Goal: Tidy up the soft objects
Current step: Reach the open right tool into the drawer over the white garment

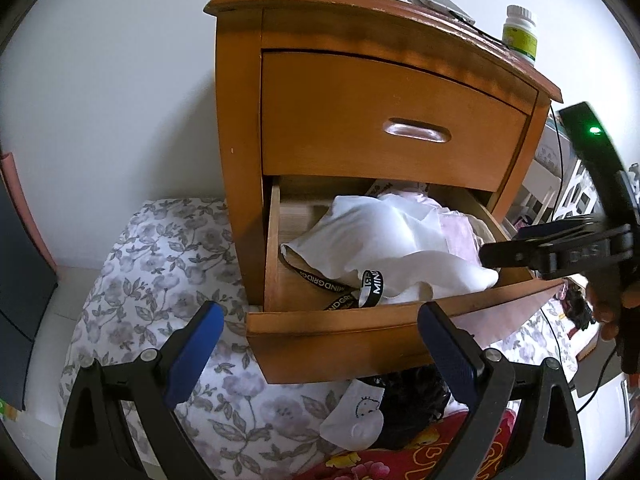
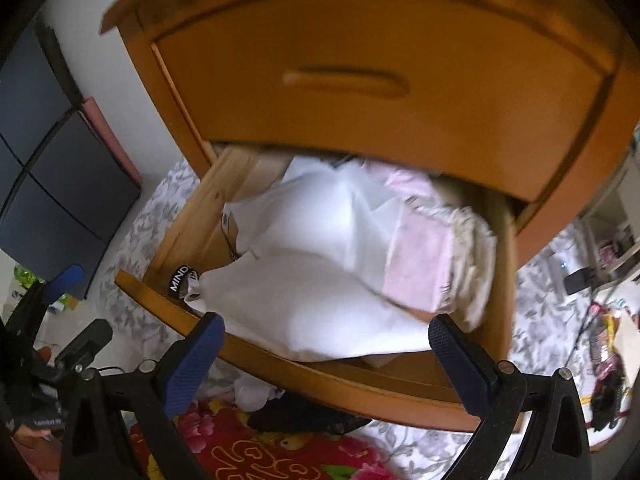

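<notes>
Left wrist: nightstand (image 1: 240, 140) beside floral bedding (image 1: 160, 264).

A floral bed (image 1: 160, 264) carries a white sock (image 1: 354, 416), black cloth (image 1: 412, 400) and red blanket (image 1: 420, 456) below the nightstand's (image 1: 240, 160) open drawer (image 1: 340, 340).

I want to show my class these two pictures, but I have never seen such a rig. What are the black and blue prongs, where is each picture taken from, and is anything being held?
There is no robot. A person holds a two-finger gripper in each hand, each with a camera looking along its fingers. The blue-padded prongs low in each picture are those fingers.

The left gripper and the right gripper are both open and hold nothing.

Both face a wooden nightstand. Its lower drawer is pulled out and holds white cloth, pink fabric and a black printed strap. The upper drawer is shut. Below, a white sock lies on floral bedding.
</notes>
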The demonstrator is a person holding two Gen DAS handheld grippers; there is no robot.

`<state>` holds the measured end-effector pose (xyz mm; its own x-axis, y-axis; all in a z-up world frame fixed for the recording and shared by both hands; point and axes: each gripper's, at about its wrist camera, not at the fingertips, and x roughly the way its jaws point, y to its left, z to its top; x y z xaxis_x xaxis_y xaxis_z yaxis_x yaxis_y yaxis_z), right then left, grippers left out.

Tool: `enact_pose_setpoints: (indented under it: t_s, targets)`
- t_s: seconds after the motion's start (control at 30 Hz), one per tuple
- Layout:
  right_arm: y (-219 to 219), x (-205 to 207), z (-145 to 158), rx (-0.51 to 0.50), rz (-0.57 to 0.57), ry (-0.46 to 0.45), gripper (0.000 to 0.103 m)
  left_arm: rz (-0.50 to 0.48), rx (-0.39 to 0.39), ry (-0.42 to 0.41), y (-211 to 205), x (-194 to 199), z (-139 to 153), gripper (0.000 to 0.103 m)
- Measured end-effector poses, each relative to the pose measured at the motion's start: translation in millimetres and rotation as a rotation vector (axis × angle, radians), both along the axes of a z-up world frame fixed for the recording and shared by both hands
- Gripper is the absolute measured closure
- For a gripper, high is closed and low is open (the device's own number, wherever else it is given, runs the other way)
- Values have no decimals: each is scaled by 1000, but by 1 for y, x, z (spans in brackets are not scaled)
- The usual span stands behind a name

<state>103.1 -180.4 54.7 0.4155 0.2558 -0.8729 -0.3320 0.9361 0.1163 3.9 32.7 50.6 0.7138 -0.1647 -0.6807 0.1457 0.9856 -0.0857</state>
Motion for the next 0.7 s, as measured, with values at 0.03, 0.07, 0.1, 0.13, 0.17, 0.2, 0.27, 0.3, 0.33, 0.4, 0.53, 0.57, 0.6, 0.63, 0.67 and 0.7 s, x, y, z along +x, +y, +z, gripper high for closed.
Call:
enact_pose_setpoints:
  t_s: [0.03,0.07,0.1,0.13,0.17,0.2,0.27,0.3,0.33,0.4,0.53,0.57,0.6,0.63,0.67,0.7]
  targets:
    - [4,4,-6,3,12,27,0,-1,1,2,1,1,-1,5]
    - [6,8,-10,7,19,46,0,0,0,4,1,1,-1,5]
    - [8,14,-17,16,25,80,0,0,-1,5,1,2,-2,5]
    - [9,18,-23,22,23,110,0,0,-2,6,2,3,-2,5]
    - [10,22,-28,24,15,132,0,0,-4,6,2,3,-2,5]
    - [11,27,-36,25,7,168,0,-1,-5,6,3,3,-3,5]
    - [14,33,-45,14,8,199,0,-4,-6,8,3,4,-4,5]
    - [16,35,-47,5,8,205,0,-4,-8,10,4,5,-5,5]
    - [18,37,-49,-8,9,211,0,-4,-9,13,4,5,-6,5]
    - [22,41,-53,-22,9,225,0,-6,-13,18,5,8,-7,5]
    - [31,49,-64,-35,9,267,0,-13,-19,25,5,9,-10,5]
    - [34,50,-68,-38,10,283,0,-14,-21,27,5,9,-11,5]
    - [35,52,-69,-42,8,294,0,-15,-23,28,6,10,-11,5]
    - [36,54,-72,-45,6,306,0,-15,-24,29,6,10,-12,5]
    - [38,56,-74,-46,5,317,0,-16,-27,30,6,10,-12,5]
    - [40,58,-75,-48,4,325,0,-16,-28,30,7,10,-12,5]
